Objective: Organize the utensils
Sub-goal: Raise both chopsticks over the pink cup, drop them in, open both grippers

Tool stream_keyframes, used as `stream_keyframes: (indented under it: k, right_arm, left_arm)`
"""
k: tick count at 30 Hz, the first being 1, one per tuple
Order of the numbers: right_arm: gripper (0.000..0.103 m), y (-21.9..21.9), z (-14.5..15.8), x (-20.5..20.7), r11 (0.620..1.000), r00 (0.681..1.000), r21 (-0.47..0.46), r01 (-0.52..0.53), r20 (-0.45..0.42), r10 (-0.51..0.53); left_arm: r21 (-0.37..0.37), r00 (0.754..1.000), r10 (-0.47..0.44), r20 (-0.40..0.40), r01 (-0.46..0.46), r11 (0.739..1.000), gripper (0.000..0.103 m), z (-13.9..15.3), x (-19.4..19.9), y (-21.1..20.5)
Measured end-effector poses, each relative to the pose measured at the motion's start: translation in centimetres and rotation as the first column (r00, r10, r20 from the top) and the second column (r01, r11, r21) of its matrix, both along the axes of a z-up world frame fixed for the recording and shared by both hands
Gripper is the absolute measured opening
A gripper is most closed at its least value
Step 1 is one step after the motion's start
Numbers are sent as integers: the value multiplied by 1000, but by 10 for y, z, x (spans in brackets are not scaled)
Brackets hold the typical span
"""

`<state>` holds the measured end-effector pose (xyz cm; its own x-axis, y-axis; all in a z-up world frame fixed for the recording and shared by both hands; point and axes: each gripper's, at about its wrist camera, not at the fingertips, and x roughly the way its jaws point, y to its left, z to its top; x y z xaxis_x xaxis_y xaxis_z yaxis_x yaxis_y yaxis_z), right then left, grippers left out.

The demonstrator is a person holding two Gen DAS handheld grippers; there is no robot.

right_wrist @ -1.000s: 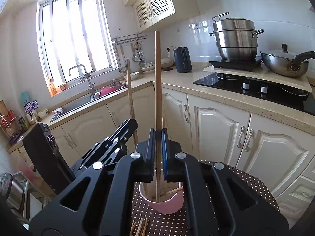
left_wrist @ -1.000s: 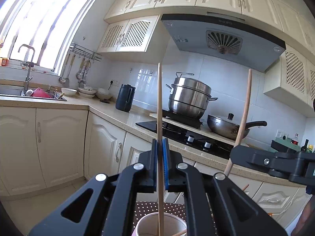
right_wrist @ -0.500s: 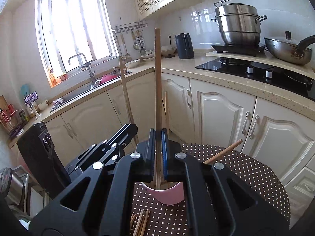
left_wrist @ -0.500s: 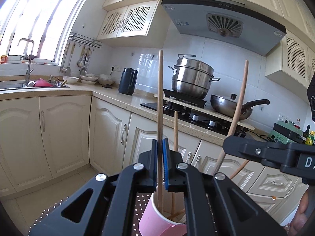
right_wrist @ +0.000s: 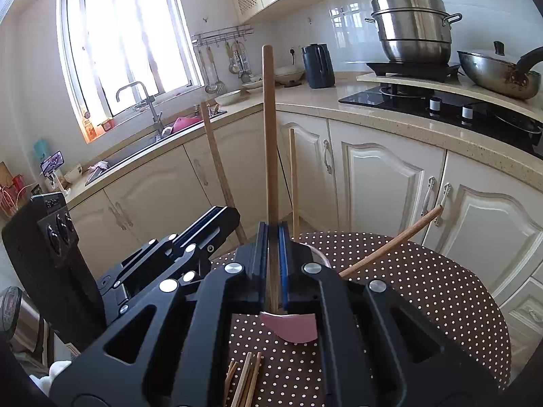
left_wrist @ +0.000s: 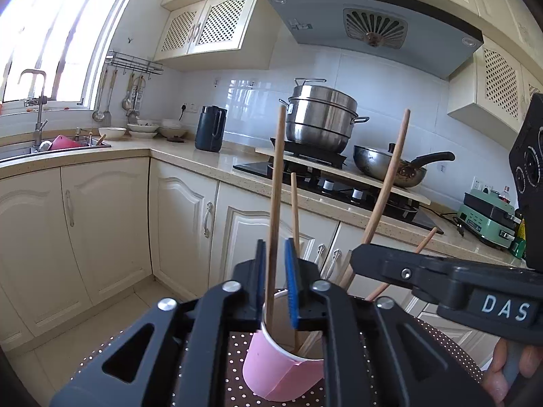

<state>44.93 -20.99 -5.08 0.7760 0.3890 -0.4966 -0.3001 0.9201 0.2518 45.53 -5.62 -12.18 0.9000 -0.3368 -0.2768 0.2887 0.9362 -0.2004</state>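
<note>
Left wrist view carries the only readable writing: white letters "DAS" on the black body of the right gripper (left_wrist: pixel 359 257), which comes in from three o'clock. Below it, a round table (right_wrist: pixel 441 291) under a brown, white-dotted cloth fills the six o'clock area in both views. On the cloth stands a pink paper cup (left_wrist: pixel 281 366), already holding two loose chopsticks that lean toward one o'clock and three o'clock.

The left gripper (left_wrist: pixel 275 278) has just been opening; its jaws stand narrowly apart with a wooden chopstick (left_wrist: pixel 276 203) upright between them, its lower end inside the cup and a gap showing beside the blue pad (left_wrist: pixel 291 281), so the pads no longer press it.

In the right wrist view, the right gripper's jaws are clamped tight on a second wooden chopstick (right_wrist: pixel 270 142), which points to twelve o'clock directly over the cup. More chopsticks (right_wrist: pixel 246 380) lie flat on the cloth at six o'clock.
</note>
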Motion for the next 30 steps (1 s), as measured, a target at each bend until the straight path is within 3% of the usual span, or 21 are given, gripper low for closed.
stream_keyframes:
  k: [1, 5, 12, 20, 30]
  right_arm:
    - [7, 1, 0, 0, 1000, 1000, -4, 0, -1, 0]
    - [7, 3, -2, -2, 1000, 1000, -11, 5, -5, -5]
    - [7, 3, -5, -2, 1000, 1000, -13, 4, -16, -5]
    - [7, 8, -15, -1, 1000, 999, -18, 4, -50, -5]
    - [8, 14, -5, -9, 1000, 999, -21, 8, -47, -9]
  left_arm:
    - [0, 1000, 7, 7, -7, 1000, 29, 2, -1, 0]
    - [1, 1000, 18, 5, -18, 1000, 30, 5, -3, 2]
    - [13, 998, 59, 10, -59, 998, 42, 11, -9, 8]
    - [44, 996, 94, -11, -93, 995, 45, 13, -14, 18]
    - [36, 993, 112, -23, -111, 993, 52, 22, -23, 34]
